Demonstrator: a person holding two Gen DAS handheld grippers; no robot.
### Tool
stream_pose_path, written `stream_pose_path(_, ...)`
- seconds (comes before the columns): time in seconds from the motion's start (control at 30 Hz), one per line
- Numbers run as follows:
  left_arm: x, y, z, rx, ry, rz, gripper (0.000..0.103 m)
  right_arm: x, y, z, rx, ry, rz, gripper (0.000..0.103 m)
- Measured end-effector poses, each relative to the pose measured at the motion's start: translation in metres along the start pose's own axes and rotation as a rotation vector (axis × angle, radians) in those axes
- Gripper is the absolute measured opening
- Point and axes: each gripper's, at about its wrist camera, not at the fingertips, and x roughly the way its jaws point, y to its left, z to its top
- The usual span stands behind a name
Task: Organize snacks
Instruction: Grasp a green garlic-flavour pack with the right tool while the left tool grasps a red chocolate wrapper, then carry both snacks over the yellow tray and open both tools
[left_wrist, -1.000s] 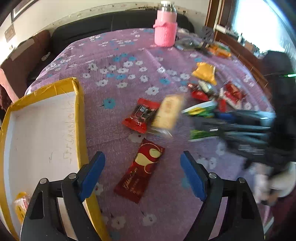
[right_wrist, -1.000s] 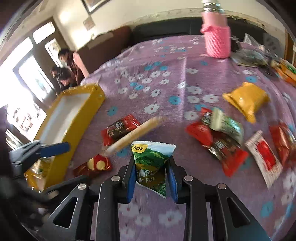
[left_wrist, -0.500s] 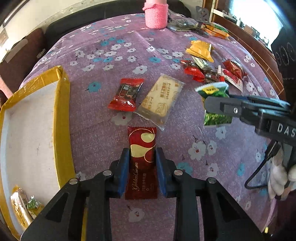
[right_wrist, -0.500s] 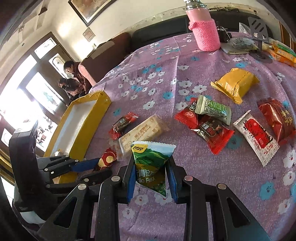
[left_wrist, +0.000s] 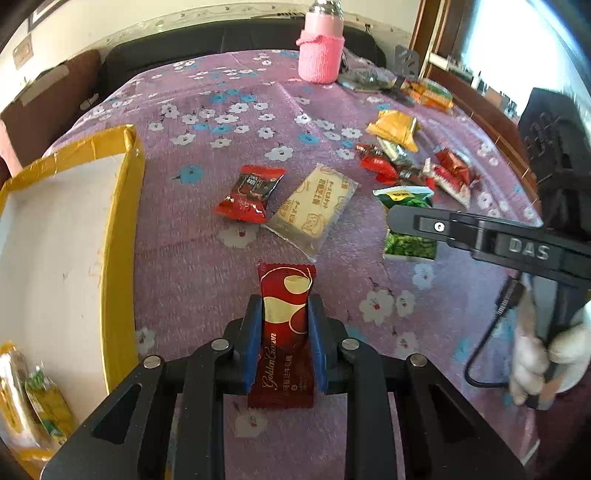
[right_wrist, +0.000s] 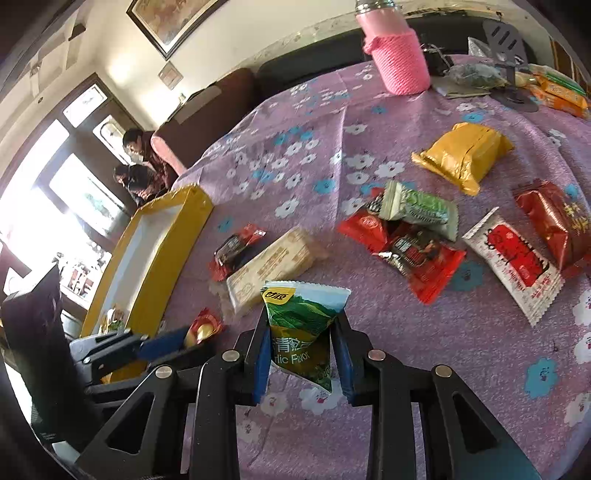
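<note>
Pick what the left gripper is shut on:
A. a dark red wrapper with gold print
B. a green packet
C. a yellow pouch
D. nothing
A: the left gripper has its blue pads pressed on both sides of the dark red wrapper.

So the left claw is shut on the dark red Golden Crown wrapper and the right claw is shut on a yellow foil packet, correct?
Not quite. The left claw is shut on the dark red Golden Crown wrapper, but the right claw grips a green garlic-flavour packet, as the right wrist view shows. The yellow foil packet lies untouched on the purple flowered tablecloth.
</note>
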Motion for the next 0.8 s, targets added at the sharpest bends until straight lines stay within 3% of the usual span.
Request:
stream_pose_path(0.3,-0.069,0.041,-0.009,-0.116,-0.138,-0.071,0.021,-0.006,0.014,-0.001,0.002,-0.021,0.004,0.031)
stream_pose_path(0.57,-0.121,0.132,-0.016,-0.241,-0.242,0.077,0.021,-0.014,0.098,0.008,-0.127,-0.009,0.072,0.03)
stream_pose_path(0.8,-0.105,0.204,-0.008,-0.329,-0.214,0.13,0.021,0.026,0.182,0.024,-0.221,0.066,0.141,0.03)
